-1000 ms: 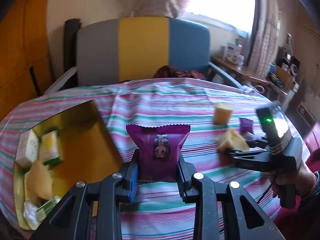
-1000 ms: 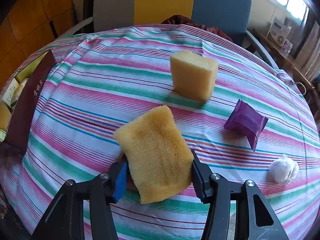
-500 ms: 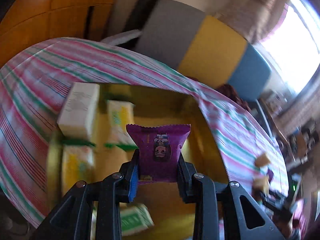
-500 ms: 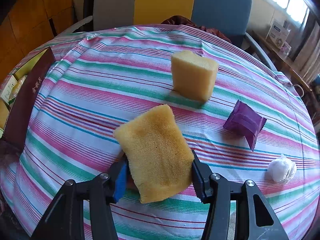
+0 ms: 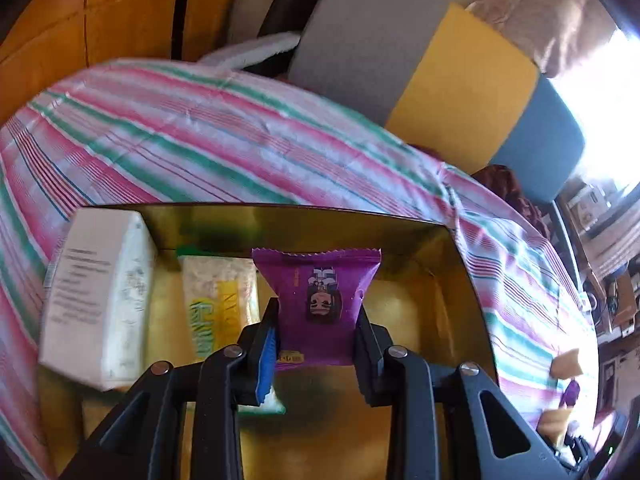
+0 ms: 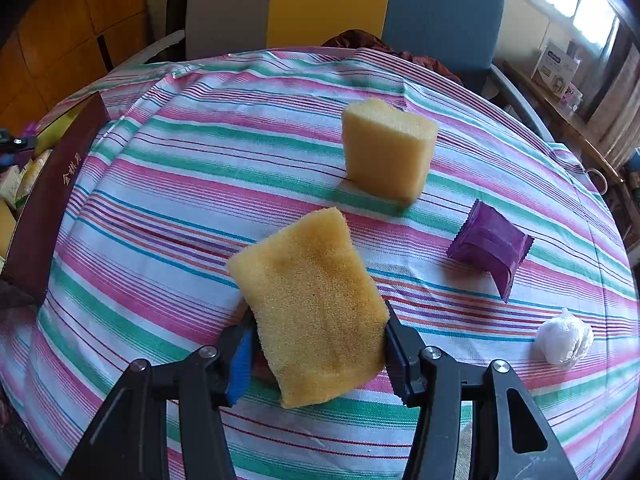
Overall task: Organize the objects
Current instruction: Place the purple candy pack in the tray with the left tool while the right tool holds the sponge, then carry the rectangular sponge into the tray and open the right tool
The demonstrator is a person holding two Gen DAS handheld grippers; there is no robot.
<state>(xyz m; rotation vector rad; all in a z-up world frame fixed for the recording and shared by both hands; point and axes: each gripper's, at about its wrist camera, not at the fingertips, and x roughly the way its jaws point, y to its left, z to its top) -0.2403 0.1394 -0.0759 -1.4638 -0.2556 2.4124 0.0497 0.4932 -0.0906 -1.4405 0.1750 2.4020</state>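
Above the gold-lined box (image 5: 404, 240), the left gripper (image 5: 316, 334) pinched a purple snack packet (image 5: 318, 300), while the right gripper (image 6: 318, 354) clamped a yellow sponge (image 6: 312, 304).

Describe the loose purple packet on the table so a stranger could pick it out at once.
Start at the striped tablecloth in the right wrist view. To the right of the upright yellow sponge block lies the purple packet, before a white wrapped ball. It is the only purple, crimp-edged wrapper lying there.

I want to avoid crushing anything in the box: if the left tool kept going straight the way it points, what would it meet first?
Probably the bare gold floor of the box, just right of the yellow-green packet. The left tool carries the purple snack packet, which would touch down first. Depth is uncertain.
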